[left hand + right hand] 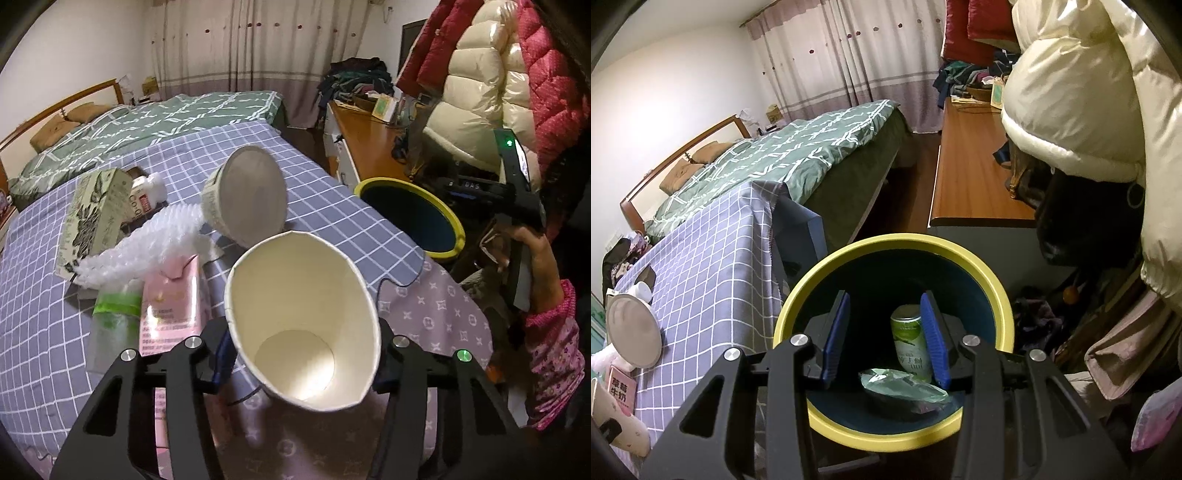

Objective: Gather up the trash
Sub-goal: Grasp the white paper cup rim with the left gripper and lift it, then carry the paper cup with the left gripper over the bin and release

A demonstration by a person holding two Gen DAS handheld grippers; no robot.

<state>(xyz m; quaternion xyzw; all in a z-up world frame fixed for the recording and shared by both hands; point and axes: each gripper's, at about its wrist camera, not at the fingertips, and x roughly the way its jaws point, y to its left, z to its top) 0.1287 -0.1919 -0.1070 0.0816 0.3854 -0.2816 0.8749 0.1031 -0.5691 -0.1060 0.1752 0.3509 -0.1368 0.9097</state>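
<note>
My left gripper (303,354) is shut on a white paper cup (303,314), mouth toward the camera, held above the checked tablecloth (44,332). Behind it on the table lie a tipped paper bowl (245,195), a pink carton (171,306), a clear bottle with a green label (110,325), bubble wrap (147,243) and a printed box (98,218). The yellow-rimmed bin (413,218) stands off the table's right edge. My right gripper (886,343) is open and empty right above the bin (812,295), which holds a green can (910,343) and a crumpled wrapper (905,387).
A bed with a green quilt (147,122) lies behind the table. A wooden desk (967,173) with clutter runs along the right. Puffy jackets (1082,92) hang close on the right. The person's hand (532,251) holds the right gripper near the bin.
</note>
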